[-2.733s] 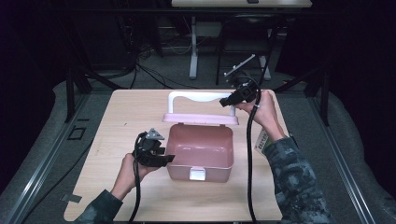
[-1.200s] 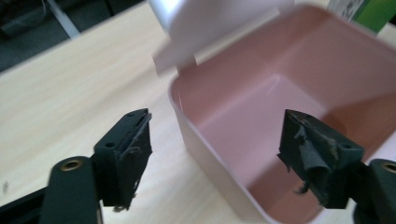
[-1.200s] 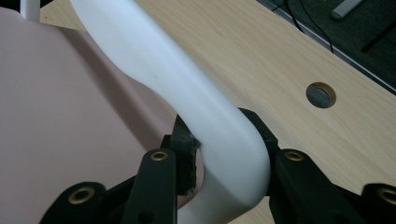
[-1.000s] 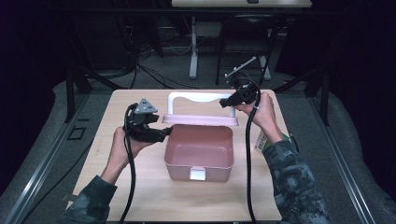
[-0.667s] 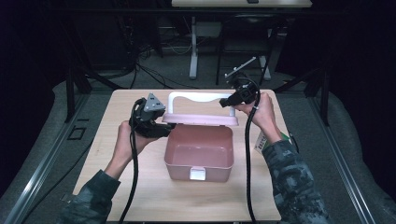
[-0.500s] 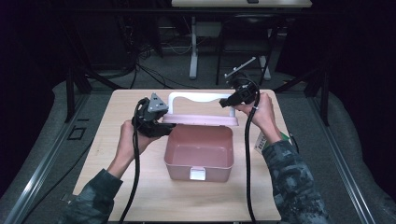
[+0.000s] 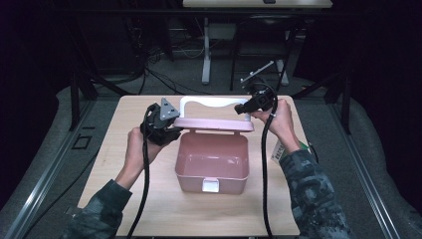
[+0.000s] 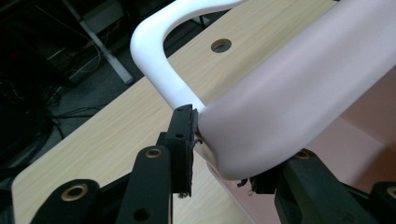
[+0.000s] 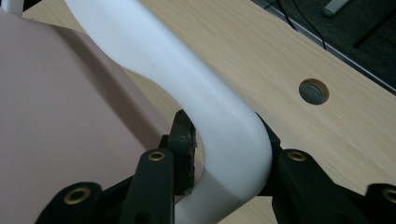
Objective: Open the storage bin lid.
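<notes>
- at centre left of the high view, the left gripper (image 7: 169, 130) has its jaws on the left corner of the pink lid (image 7: 214, 124); they have just been closing, and in the left gripper view one pad touches the lid's rounded edge (image 8: 280, 116).
- at upper right of centre, the right gripper (image 7: 245, 108) is clamped on the white handle (image 7: 206, 102); in the right gripper view the handle's bend (image 9: 224, 135) sits between both jaws.
- the lid stands tilted, raised over the back edge of the open pink box (image 7: 213, 164).
- the box sits at the middle of the wooden table (image 7: 124, 194), its white latch (image 7: 210, 186) facing the lower edge of the frame.
</notes>
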`<state>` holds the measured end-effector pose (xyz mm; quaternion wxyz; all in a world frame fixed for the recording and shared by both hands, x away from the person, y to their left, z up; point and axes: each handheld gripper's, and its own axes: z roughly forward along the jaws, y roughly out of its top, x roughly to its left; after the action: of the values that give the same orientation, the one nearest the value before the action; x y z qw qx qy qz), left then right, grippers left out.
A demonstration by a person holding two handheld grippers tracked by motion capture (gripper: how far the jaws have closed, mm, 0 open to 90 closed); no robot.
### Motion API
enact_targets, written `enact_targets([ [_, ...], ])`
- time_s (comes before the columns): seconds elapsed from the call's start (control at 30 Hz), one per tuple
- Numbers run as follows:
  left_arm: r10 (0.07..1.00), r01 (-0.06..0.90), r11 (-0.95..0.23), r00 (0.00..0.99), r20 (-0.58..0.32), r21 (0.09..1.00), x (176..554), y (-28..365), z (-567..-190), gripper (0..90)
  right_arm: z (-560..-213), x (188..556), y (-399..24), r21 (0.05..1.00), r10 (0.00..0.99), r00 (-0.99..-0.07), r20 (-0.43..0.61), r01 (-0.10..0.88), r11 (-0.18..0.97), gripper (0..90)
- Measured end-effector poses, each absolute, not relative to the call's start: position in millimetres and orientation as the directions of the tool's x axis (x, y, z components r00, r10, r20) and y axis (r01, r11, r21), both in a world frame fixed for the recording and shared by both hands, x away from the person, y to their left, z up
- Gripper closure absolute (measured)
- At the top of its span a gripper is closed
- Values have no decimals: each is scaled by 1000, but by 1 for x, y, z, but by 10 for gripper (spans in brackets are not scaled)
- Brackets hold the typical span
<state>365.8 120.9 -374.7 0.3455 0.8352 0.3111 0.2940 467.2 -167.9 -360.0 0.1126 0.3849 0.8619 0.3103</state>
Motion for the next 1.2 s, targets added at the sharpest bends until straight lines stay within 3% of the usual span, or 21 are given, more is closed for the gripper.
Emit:
enact_targets([
  [0.7, 724, 281, -611, 578, 378, 740, 365, 116, -376, 783, -359, 466, -182, 631, 759, -649, 47, 608, 482, 539],
  [1.2, 726, 298, -608, 583, 364, 736, 369, 116, -373, 787, -345, 438, -223, 673, 824, -566, 18, 616, 408, 383],
])
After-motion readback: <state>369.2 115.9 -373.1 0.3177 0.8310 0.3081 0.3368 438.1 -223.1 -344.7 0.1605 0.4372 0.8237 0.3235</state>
